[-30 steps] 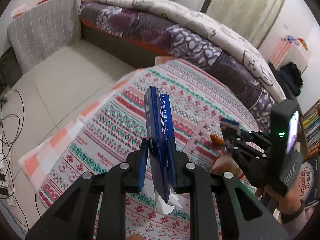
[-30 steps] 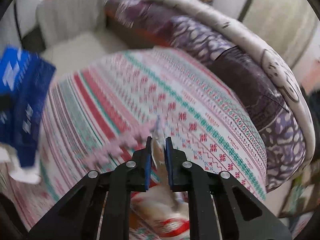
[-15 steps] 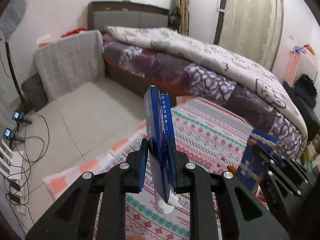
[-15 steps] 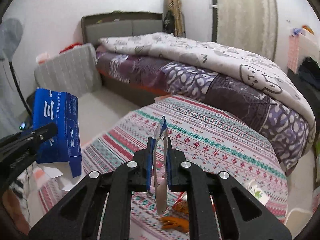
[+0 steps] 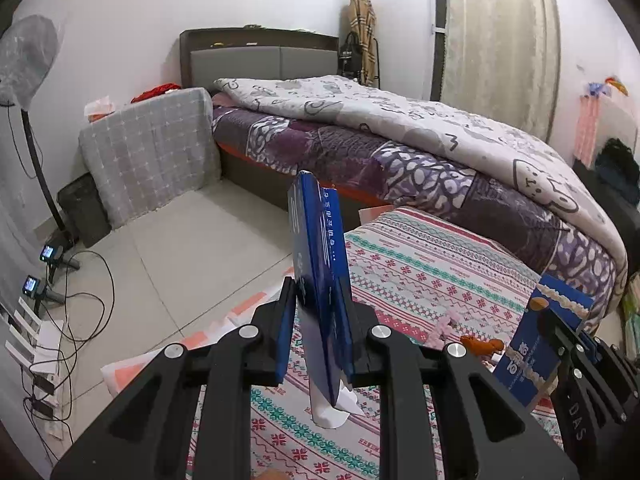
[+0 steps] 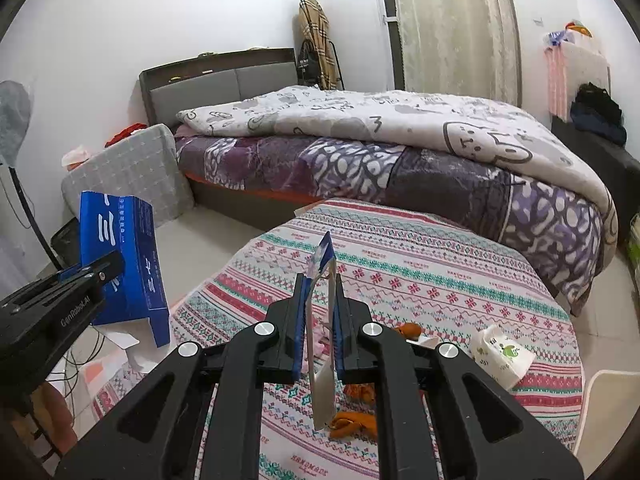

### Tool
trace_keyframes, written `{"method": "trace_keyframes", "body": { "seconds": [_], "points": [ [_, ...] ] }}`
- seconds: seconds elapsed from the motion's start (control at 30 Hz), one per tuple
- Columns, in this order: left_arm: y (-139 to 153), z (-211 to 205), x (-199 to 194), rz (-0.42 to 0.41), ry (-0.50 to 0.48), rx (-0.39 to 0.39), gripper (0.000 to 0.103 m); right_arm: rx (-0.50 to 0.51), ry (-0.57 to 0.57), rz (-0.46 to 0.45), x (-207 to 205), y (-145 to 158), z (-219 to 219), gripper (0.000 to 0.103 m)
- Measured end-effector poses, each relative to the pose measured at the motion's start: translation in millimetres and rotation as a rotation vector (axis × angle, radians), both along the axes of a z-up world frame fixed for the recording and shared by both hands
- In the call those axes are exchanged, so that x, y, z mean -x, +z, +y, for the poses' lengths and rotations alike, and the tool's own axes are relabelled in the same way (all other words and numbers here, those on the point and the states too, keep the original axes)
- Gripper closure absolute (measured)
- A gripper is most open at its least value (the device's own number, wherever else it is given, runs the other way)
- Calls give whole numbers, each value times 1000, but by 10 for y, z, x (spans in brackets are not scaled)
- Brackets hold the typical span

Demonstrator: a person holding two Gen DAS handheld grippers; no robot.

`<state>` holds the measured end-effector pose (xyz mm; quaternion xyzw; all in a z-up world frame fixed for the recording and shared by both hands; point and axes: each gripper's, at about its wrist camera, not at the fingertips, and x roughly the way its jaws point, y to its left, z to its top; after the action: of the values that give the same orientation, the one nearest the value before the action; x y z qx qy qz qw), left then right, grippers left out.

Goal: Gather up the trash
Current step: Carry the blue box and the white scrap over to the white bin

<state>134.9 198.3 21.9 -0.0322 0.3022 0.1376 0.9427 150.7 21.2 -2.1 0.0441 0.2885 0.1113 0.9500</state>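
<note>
My left claw (image 5: 320, 316) clamps a flattened blue carton (image 5: 318, 264) upright above the table's (image 6: 460, 276) left edge, while my right claw (image 6: 320, 316) pinches a thin snack wrapper (image 6: 322, 320) over the patterned cloth. Orange peels (image 6: 356, 420) and a small white cup (image 6: 500, 356) lie near the table's near edge.

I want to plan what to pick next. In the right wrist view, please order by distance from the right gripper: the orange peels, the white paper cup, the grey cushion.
From the right gripper, which is shut on a snack wrapper:
1. Orange peels, just below its fingertips on the tablecloth.
2. White paper cup, lying to the right on the tablecloth.
3. Grey cushion, far left, against the bed.
</note>
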Motion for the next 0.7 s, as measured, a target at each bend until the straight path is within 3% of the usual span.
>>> {"method": "trace_keyframes", "body": {
  "seconds": [0.7],
  "points": [
    [220, -560, 94, -53, -76, -23, 83, -16, -83, -36, 257, 186, -504, 93]
  ]
}}
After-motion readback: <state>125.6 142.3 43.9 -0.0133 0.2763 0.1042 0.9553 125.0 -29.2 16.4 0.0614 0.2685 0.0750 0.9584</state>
